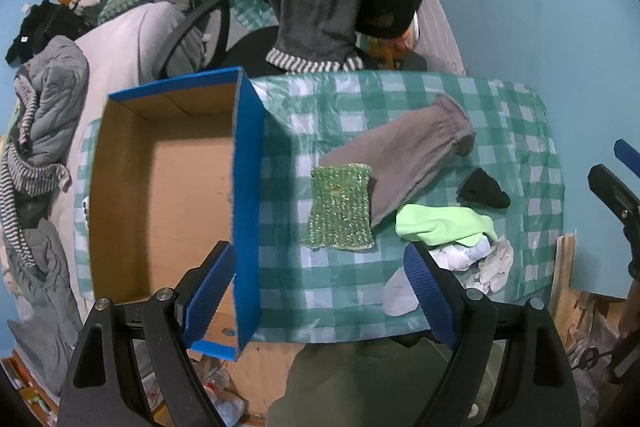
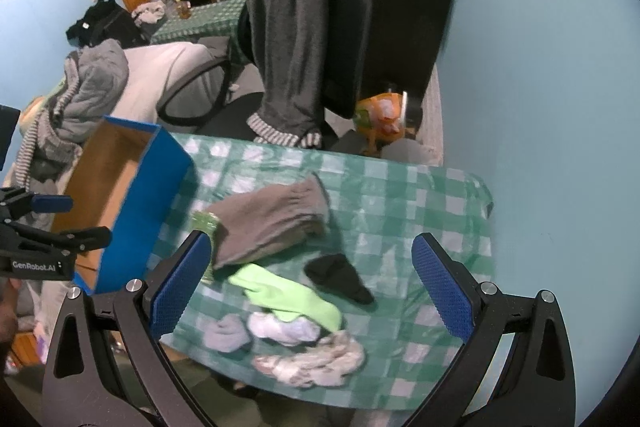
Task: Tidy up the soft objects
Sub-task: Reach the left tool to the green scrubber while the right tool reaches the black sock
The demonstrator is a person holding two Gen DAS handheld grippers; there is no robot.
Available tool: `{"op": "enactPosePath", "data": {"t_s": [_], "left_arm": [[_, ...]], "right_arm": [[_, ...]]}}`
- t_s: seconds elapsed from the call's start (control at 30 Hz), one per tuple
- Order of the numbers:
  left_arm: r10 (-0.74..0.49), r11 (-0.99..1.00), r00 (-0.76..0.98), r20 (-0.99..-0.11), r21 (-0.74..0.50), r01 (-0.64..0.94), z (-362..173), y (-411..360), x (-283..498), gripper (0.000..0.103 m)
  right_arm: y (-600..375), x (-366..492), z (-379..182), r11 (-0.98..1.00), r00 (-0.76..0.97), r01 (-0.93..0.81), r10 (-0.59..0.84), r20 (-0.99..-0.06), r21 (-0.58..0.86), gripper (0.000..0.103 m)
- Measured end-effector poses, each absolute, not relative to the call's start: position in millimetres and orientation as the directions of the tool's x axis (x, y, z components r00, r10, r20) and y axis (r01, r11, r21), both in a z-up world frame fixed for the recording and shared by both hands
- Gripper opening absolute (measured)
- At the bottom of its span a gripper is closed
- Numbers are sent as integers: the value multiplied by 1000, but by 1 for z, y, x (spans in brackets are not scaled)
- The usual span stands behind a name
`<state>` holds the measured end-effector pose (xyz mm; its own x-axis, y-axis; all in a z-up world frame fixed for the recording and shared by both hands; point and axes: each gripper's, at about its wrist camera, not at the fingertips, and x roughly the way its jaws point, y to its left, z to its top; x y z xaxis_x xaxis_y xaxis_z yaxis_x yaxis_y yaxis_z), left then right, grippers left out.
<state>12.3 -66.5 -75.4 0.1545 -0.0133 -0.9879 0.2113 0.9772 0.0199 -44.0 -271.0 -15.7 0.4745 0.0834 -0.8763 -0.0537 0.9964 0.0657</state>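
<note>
both my grippers are wide open and empty above the table, the soft things lie beside the box

my left gripper (image 1: 320,291) hangs with its fingers spread wide, one finger over the blue wall of the cardboard box (image 1: 248,187) and the other near the pile; my right gripper (image 2: 312,287) is also spread wide and holds nothing, over the near part of the checkered tablecloth (image 2: 420,211). the box stands on the left side of the table and i see only its bare brown floor. right of it lies the green sparkly sponge cloth (image 1: 340,207), touching the grey sock (image 1: 404,155) that is stretched out behind it. the light green cloth (image 2: 288,291) lies in front of the sock, the small black sock (image 2: 340,277) just beside it, and the white crumpled cloths (image 2: 308,351) are at the near edge
</note>
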Motion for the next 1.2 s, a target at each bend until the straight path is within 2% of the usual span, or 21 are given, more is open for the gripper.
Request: {"op": "enactPosePath", "data": {"t_s": [0.33,0.83,1.2], "left_arm": [[-35,984,52,-998,-26,174,-129,-81,26,87],[19,992,-13,-1000,17,124,-192,-86,41,87],[27,998,-65,-998,23,65,-228,-91,58,87]], "right_arm": [[-296,-37,-64,996,413,-78,73,-908,45,101],[-296,-18,-143,991,276,-126,86,-957,53,99],[-294,-13,-176,989,229,-132,90,-969,60,99]]}}
